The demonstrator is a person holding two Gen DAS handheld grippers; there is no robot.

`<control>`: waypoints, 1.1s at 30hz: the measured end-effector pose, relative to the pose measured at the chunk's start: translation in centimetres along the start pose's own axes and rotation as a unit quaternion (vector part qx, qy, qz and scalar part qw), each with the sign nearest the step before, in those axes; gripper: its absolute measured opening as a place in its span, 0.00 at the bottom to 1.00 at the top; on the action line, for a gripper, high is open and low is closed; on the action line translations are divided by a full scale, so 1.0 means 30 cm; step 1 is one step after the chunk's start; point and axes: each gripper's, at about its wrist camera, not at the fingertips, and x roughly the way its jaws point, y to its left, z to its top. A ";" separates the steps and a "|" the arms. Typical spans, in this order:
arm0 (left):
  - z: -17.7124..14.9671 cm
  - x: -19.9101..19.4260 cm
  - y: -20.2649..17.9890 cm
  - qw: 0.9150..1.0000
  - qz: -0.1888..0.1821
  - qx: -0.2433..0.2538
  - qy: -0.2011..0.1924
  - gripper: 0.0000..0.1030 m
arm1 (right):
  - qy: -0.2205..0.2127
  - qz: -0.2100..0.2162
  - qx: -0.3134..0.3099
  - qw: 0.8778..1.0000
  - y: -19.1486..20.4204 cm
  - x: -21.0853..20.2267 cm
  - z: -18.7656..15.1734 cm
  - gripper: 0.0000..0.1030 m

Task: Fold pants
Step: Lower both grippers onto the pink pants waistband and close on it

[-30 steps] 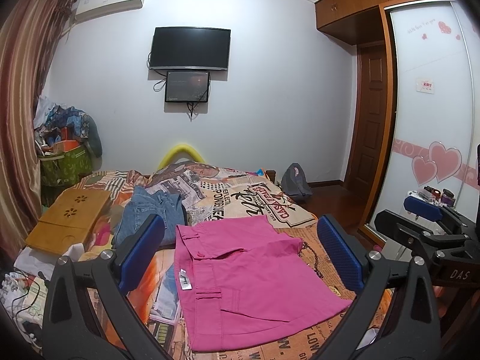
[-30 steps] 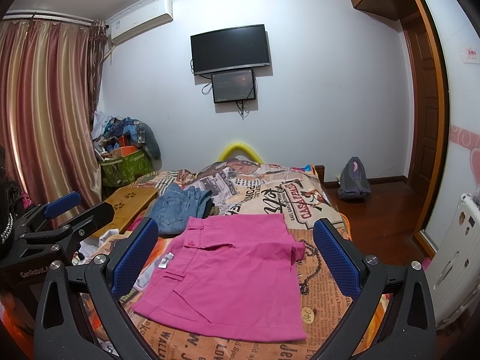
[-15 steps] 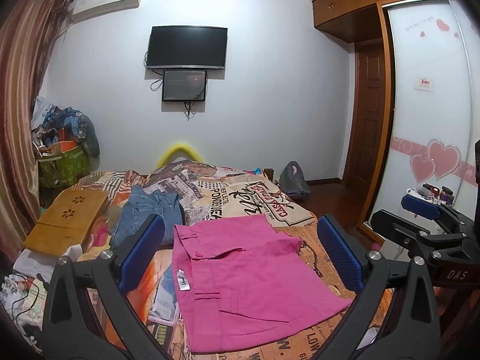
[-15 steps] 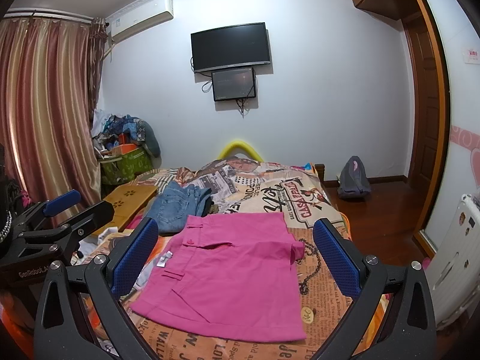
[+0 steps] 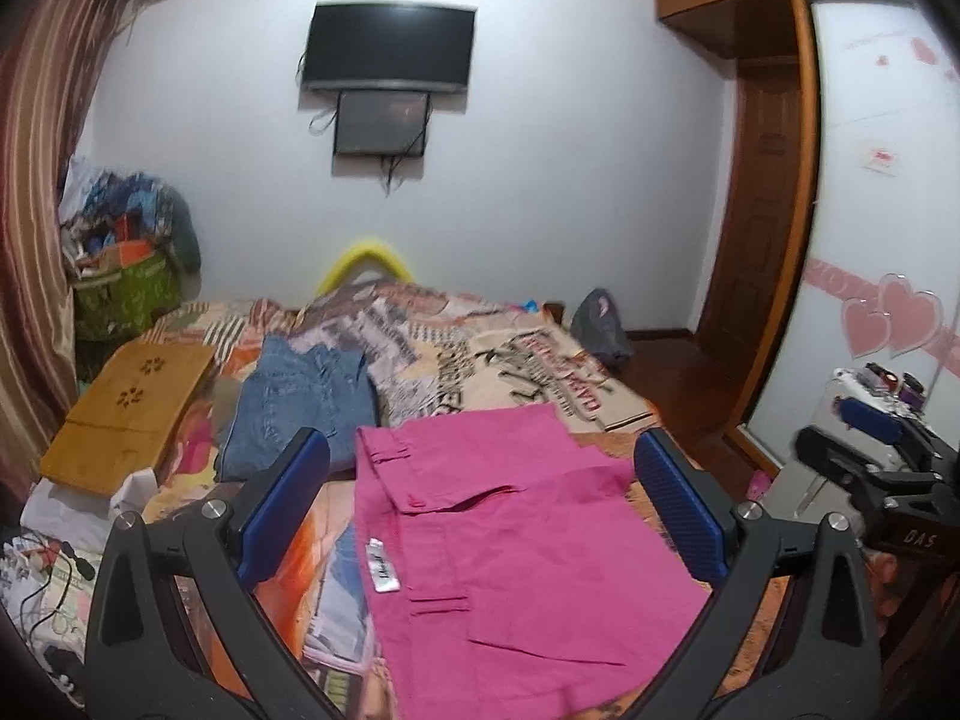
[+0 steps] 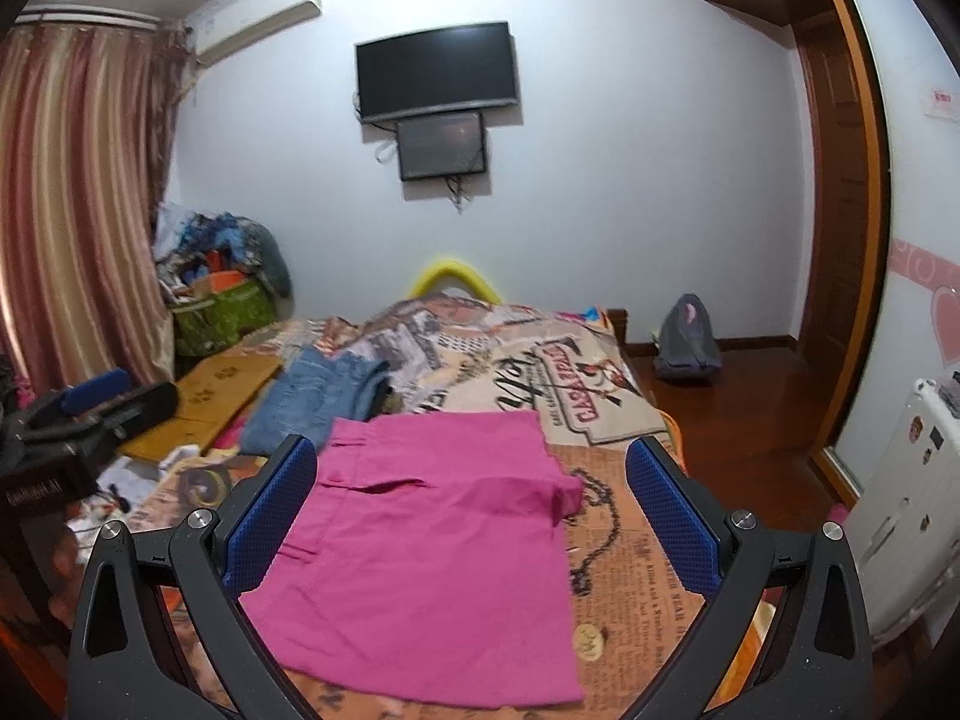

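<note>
Pink pants (image 5: 516, 546) lie folded flat on the printed bedspread (image 5: 480, 360), with a white label near their left edge. They also show in the right wrist view (image 6: 432, 552). My left gripper (image 5: 480, 504) is open and empty, held above the near part of the pants. My right gripper (image 6: 468, 510) is open and empty, also above them. Each gripper shows at the edge of the other's view: the right one (image 5: 870, 438) and the left one (image 6: 90, 408).
Folded blue jeans (image 5: 300, 402) lie behind the pink pants on the left. A wooden lap tray (image 5: 126, 414) rests at the bed's left side, with cables and clutter in front of it. A grey backpack (image 6: 687, 342) sits on the floor by the wardrobe.
Both views have dipped and drawn closer to the pink pants, which look larger now. The pants have not moved and both grippers stay open.
</note>
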 end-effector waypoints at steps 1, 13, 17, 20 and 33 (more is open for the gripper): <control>0.006 0.033 0.018 1.000 0.002 -0.004 0.009 1.00 | 0.006 -0.007 -0.001 1.000 -0.020 0.031 0.003 1.00; 0.031 0.507 0.178 0.992 0.018 0.000 0.123 0.78 | 0.063 -0.027 -0.025 0.997 -0.130 0.315 0.028 0.99; 0.006 0.652 0.222 0.988 0.030 0.011 0.154 0.68 | 0.094 -0.019 -0.019 0.995 -0.182 0.426 0.022 0.90; -0.022 0.761 0.271 0.983 0.028 0.002 0.182 0.64 | 0.112 -0.018 -0.018 0.993 -0.218 0.512 0.027 0.89; -0.092 1.132 0.439 0.964 0.021 -0.006 0.264 0.38 | 0.180 0.018 -0.027 0.983 -0.301 0.888 0.064 0.84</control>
